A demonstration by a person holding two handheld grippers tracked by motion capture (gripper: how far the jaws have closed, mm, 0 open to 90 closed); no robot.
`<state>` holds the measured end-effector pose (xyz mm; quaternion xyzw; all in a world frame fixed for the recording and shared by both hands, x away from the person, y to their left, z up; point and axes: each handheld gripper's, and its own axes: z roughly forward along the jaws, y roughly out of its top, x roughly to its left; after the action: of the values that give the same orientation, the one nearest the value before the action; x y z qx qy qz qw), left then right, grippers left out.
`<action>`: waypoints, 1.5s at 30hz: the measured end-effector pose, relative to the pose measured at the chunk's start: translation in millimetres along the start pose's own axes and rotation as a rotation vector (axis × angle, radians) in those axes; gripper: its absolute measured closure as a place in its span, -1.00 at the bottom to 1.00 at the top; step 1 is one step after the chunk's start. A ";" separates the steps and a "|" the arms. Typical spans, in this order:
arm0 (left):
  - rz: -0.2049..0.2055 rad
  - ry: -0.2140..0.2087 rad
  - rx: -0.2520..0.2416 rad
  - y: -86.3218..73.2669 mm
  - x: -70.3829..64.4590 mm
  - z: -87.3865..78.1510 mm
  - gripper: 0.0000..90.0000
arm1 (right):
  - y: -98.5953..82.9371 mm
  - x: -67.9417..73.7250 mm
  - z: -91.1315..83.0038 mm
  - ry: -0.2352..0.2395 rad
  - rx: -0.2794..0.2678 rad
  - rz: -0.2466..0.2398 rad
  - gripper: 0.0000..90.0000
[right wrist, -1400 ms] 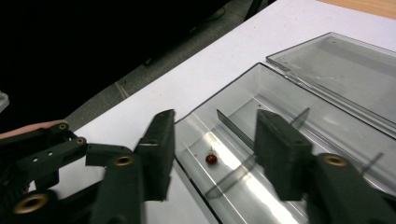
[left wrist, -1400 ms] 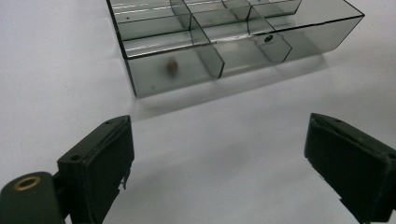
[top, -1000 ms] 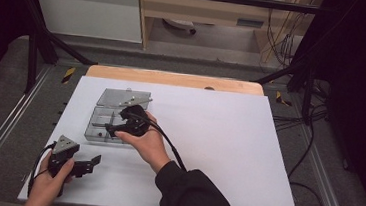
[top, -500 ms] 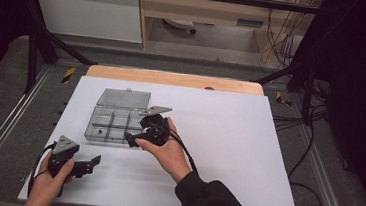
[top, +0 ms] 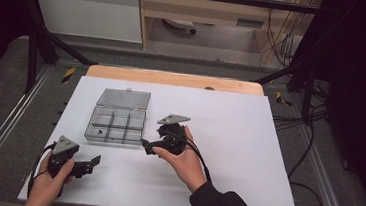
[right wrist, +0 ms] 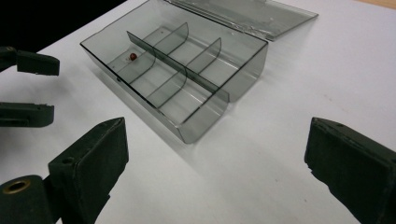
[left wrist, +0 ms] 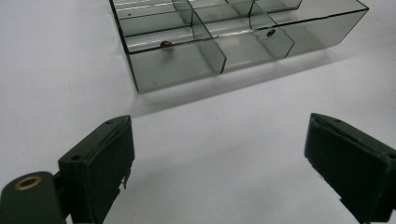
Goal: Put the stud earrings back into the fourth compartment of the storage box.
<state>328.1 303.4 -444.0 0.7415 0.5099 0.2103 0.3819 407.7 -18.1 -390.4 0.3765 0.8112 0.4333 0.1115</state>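
The right tool (top: 146,146) hovers just off the near right corner of the box (top: 115,125), its jaws spread wide with nothing between them; in the right gripper view the two black jaws stand far apart at the bottom corners over bare white tabletop (right wrist: 299,93). The left tool (top: 93,163) sits low at the near left of the tabletop (top: 248,139), apart from the box, and its jaws are likewise spread and empty in the left gripper view. The high view gives the layout: both hands, the trailing cables, the grey plates on top of each tool, and the box lying left of centre with its lid (top: 123,98) folded back flat on the far side. It does not show the contents. The right gripper view does: a small red bead (right wrist: 133,56) lies in a compartment at the box's far left end as that camera sees it, and the left tool's two jaws show at the left edge of that picture. The left gripper view shows the same bead (left wrist: 165,44) in the near left compartment, plus a small dark bit (left wrist: 271,33) in a compartment further right, too small to identify. The box itself is smoky transparent plastic, shallow, rectangular, split by one long divider and shorter cross walls into six cells, and open.
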 end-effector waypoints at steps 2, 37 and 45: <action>-0.001 -0.001 0.001 -0.2 0.0 0.2 -0.81 | -3.7 -3.1 -3.3 -0.001 -0.003 0.004 -0.85; -0.034 0.008 -0.023 -8.2 1.9 -14.8 -0.81 | -71.8 -36.5 -22.9 -0.016 0.071 0.086 -0.09; -0.026 0.003 -0.012 -8.2 1.6 -13.4 -0.80 | -78.8 -28.3 -11.2 0.018 0.083 0.055 0.34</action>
<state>314.4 311.2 -442.3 0.7323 0.5189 0.2092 0.3883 381.0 -71.9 -449.8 0.3989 0.8189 0.4054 0.0764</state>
